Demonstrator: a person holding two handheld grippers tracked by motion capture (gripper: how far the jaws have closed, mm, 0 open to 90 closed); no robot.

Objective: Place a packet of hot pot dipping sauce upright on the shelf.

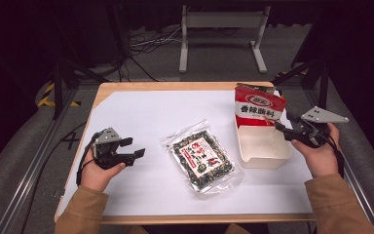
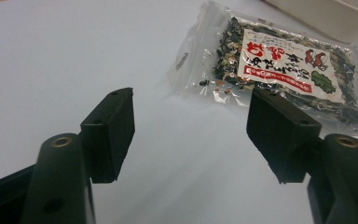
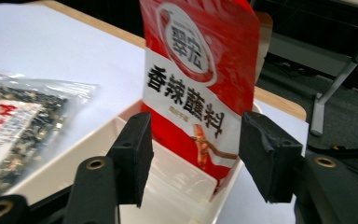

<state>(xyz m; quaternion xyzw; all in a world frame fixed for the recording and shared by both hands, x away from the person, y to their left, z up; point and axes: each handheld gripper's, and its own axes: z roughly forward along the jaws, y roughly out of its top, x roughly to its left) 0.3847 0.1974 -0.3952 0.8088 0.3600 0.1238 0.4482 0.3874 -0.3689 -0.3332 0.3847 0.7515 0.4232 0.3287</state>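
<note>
Both your grippers released, nothing between the jaws

Your right gripper sits just right of the white tray, where the red pouch stands at the far end; your left gripper hangs well left of the tray, with the clear packet between them

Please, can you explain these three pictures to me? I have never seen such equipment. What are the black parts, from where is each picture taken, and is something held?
A person sits at a table holding a hand tool with two black jaws in each hand. The high view looks down from above; each gripper view looks along one tool's jaws. The left gripper is open above the white sheet, near a clear packet of dried mix. The right gripper is open too, facing a red pouch that stands in a white tray. Nothing is held.
</note>
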